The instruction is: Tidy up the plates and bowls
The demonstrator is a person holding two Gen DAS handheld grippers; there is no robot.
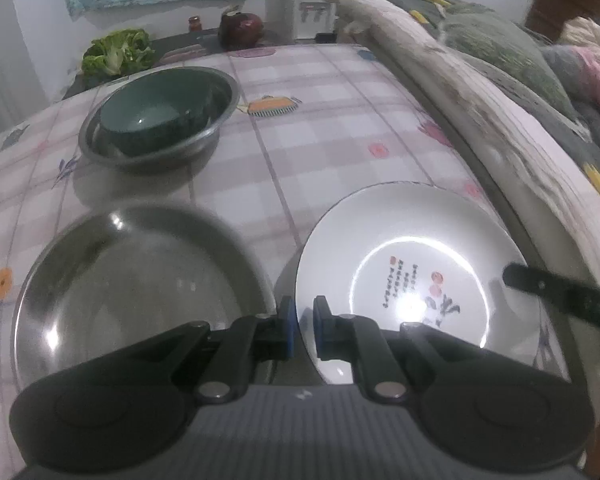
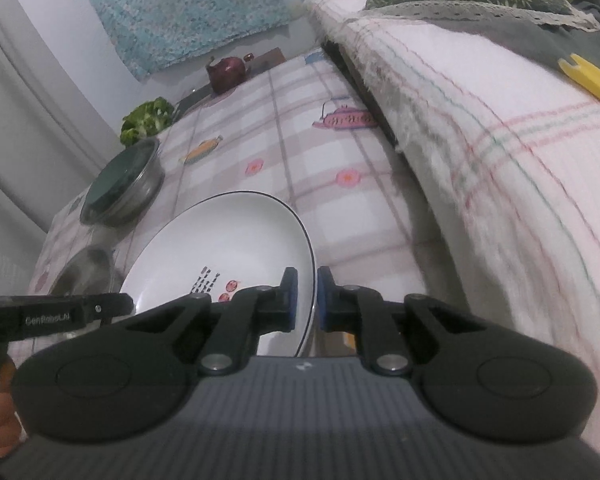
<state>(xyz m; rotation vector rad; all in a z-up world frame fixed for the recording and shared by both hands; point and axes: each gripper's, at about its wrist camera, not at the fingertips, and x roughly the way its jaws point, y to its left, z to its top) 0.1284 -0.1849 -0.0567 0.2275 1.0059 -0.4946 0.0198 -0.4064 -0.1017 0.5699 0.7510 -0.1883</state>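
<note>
A white plate point(image 1: 412, 248) with printed writing and a flower picture sits at the table's right side. My left gripper point(image 1: 304, 320) is shut on its left rim, blue pads pressing either side. My right gripper point(image 2: 307, 300) is shut on the opposite, dark-lined rim of the plate point(image 2: 228, 248). One finger of the right gripper point(image 1: 540, 284) reaches over the plate's far side. An empty steel bowl point(image 1: 132, 292) lies just left of the plate. Farther back, a dark green bowl point(image 1: 148, 120) rests inside another steel bowl point(image 1: 204, 136).
The table wears a checked cloth point(image 1: 320, 140). A folded blanket edge point(image 1: 480, 120) runs close along the plate's right side. Lettuce point(image 1: 118, 52), a dark red pot point(image 1: 242, 28), a small jar point(image 1: 195, 23) and a water dispenser point(image 1: 312, 12) stand at the far end.
</note>
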